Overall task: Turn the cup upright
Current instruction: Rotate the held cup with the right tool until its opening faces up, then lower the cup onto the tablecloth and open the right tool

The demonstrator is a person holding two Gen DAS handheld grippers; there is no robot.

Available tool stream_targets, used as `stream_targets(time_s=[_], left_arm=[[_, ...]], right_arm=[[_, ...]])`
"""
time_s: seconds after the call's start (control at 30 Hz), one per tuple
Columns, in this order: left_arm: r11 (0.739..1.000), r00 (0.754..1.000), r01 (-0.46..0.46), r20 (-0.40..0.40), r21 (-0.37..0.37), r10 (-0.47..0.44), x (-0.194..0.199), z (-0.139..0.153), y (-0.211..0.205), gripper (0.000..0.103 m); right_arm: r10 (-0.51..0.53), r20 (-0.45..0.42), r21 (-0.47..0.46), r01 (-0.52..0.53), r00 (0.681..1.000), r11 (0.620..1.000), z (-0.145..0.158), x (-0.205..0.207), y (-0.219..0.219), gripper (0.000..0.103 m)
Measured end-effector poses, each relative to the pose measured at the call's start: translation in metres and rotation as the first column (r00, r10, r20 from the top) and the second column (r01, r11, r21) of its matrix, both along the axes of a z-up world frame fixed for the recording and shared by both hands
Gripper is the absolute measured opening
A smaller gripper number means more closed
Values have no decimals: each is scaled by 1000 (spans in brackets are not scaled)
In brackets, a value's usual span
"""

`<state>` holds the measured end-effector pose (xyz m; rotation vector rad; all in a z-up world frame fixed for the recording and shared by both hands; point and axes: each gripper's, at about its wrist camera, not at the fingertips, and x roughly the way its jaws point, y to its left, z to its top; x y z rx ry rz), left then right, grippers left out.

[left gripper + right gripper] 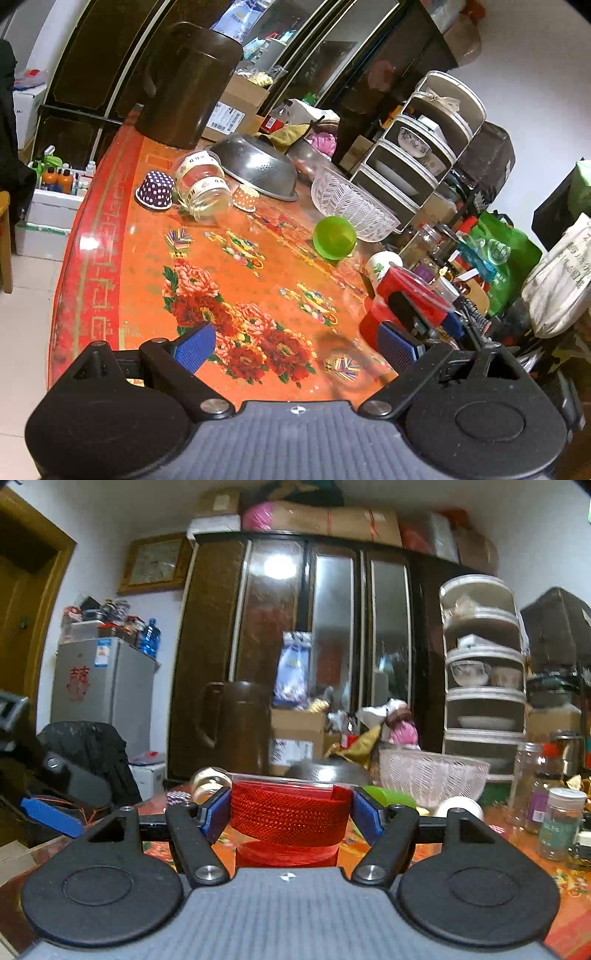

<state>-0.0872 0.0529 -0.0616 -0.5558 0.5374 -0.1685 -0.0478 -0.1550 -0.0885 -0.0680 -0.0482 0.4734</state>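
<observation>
Right wrist view: right gripper (290, 812) clamps red cup (290, 818) mid-frame, rim up; lower level, release gently. Left gripper (295, 345) released.

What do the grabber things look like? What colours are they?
Both look alike. The left gripper and the right gripper each have black arms with silver bolts, round black discs, a ribbed grey body with a small round mark, and bumpy blue finger pads.
</observation>
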Motion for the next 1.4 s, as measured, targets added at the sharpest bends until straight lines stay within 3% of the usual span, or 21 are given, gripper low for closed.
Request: stream_targets(time_s=[0.13,0.3,0.7,1.0,1.17,1.3,1.4], left_arm=[[1000,1000,12,-7,-9,-12,-1,-6,2,96],[1000,1000,18,-1,-24,-18,-3,-10,4,96],[1000,1000,2,-6,-23,-2,-12,-15,5,96],[1000,1000,-10,-5,25,10,-15,-14,-2,97],[994,999,-45,11,101,44,-18,-12,-2,103],[973,1000,-26,12,227,24,-22,-5,-2,103],[957,999,-15,33,291,6,-32,8,-1,103]], right_arm=[[0,77,-21,2,997,1000,-20,-21,9,70],[-15,118,34,11,993,999,-41,-33,6,69],[9,124,41,-14,992,999,-56,-26,10,72],[32,101,54,-38,994,998,-53,-28,1,96],[60,44,69,-63,997,996,-41,-34,-18,102],[86,-88,53,-82,992,995,-16,-32,-41,102],[56,-245,32,-50,968,998,15,-30,-56,102]])
